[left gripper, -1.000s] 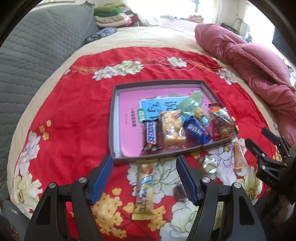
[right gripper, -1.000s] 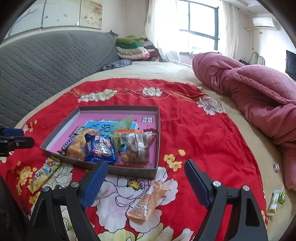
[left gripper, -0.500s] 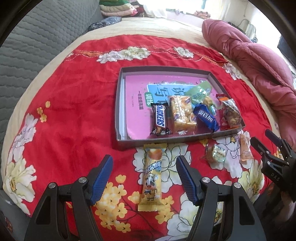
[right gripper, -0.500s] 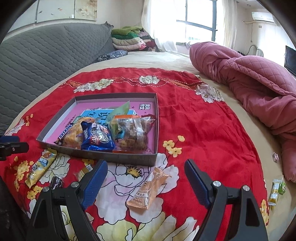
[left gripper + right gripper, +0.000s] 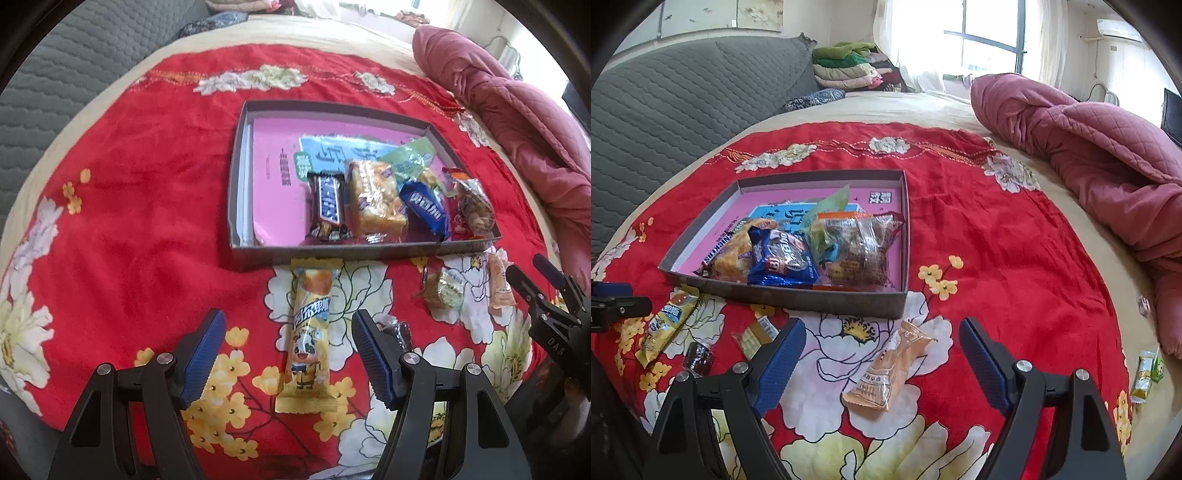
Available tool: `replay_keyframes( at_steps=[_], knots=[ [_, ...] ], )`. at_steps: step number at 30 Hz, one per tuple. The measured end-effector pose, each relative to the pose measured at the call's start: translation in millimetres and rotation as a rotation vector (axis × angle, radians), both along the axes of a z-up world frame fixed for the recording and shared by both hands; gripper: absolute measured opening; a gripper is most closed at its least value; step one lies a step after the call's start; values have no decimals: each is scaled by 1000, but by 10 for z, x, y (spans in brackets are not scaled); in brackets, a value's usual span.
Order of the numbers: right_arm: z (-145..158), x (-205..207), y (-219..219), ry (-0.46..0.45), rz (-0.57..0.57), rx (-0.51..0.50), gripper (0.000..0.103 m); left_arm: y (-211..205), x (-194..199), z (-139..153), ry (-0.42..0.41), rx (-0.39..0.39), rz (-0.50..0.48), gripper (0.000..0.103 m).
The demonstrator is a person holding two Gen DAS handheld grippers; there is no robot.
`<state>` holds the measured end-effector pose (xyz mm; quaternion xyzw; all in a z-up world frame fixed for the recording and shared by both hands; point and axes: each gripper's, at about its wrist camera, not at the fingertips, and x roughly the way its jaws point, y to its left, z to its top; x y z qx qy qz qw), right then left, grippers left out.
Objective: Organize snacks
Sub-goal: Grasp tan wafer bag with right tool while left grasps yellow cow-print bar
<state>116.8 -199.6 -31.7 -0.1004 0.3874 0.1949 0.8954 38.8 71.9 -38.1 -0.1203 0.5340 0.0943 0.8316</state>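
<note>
Yellow snack bar (image 5: 308, 339): long glossy foil wrapper, cartoon cow print, crimped ends, lying flat on red floral blanket (image 5: 147, 221), top end touching near wall of grey cardboard tray (image 5: 236, 177). Left gripper (image 5: 288, 354): blue ribbed pads spread wide, straddling bar, not touching. Right gripper (image 5: 882, 362): likewise agape over crinkly orange packet (image 5: 888, 369). Tray holds Snickers (image 5: 327, 206), blue Oreo pack (image 5: 424, 210), clear-wrapped cakes.
</note>
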Motion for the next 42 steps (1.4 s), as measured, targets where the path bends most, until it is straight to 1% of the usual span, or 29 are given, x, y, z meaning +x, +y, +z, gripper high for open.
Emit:
replay_keyframes(
  at_steps=[4, 8, 13, 18, 23, 28, 30, 31, 32, 33, 35, 37, 39, 41, 42],
  knots=[
    [-61, 34, -20, 28, -11, -2, 84, -13, 2, -55, 11, -3, -2, 72],
    [-152, 80, -45, 65, -30, -17, 84, 15, 7, -130, 27, -35, 7, 72],
    [-239, 145, -110, 110, -56, -4, 84, 82, -4, -213, 43, -81, 24, 72],
    [-319, 204, -159, 142, -71, 8, 84, 59, 26, -349, 76, -91, 22, 72],
    [-384, 263, -189, 168, -87, 24, 84, 21, 99, -402, 73, -73, 19, 72],
    [-441, 327, -183, 189, -101, 38, 83, -36, 176, -426, 69, -36, 3, 72],
    [-464, 335, -149, 183, -94, 20, 75, -61, 191, -444, 68, -30, -2, 72],
    [-472, 332, -127, 178, -85, 9, 65, -65, 196, -449, 67, -30, -2, 72],
    [-477, 327, -106, 175, -74, 3, 59, -74, 214, -453, 64, -33, -2, 72],
    [-483, 318, -87, 174, -63, -3, 58, -73, 219, -457, 59, -36, 0, 70],
    [-483, 294, -51, 165, -43, -20, 50, -86, 247, -463, 55, -35, 1, 54],
    [-479, 273, -29, 170, -18, -10, 41, -101, 261, -470, 53, -29, -5, 45],
    [-471, 259, -22, 171, -1, -2, 31, -87, 250, -472, 44, -50, -10, 38],
    [-454, 251, -34, 178, 13, 25, 26, -85, 244, -474, 32, -67, -17, 28],
    [-444, 249, -48, 186, 18, 45, 25, -85, 230, -472, 22, -80, -22, 26]
  ],
)
